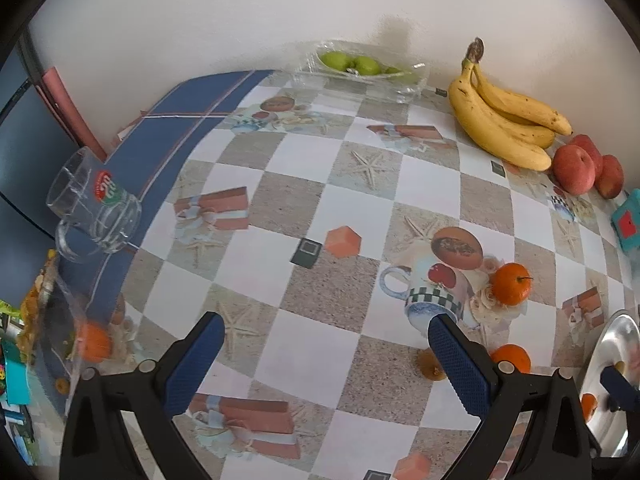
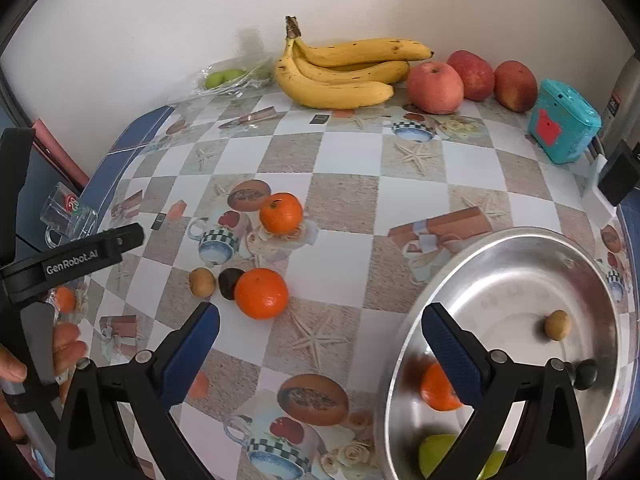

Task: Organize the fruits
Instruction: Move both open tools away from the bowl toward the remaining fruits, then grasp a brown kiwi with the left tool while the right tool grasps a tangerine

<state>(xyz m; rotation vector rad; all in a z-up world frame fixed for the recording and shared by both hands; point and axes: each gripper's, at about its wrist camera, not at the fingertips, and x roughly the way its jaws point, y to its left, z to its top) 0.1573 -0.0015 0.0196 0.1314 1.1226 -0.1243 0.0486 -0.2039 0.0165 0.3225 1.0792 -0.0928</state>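
- The desk, under a checkered printed cloth, has a wide bare stretch in its middle; the fruit along its back edge lies against the wall.
- A glass mug stands at the left edge, and a teal box sits near the back right corner.
- The bananas lie at the back edge, long axis running along the wall, stem end pointing up and left; three apples sit just beside their tips.
- Green fruit rests in a clear tray at the back edge, left of the bananas.
- Two oranges lie loose mid-desk; the nearer one touches a dark round fruit, with a brown one just beside it.
- The metal bowl at the right edge holds an orange, green fruit, and small brown and dark ones.
- The left gripper hovers over the bare middle, jaws spread wide and holding nothing.
- The right gripper points at the bowl's left rim, jaws likewise apart and empty.
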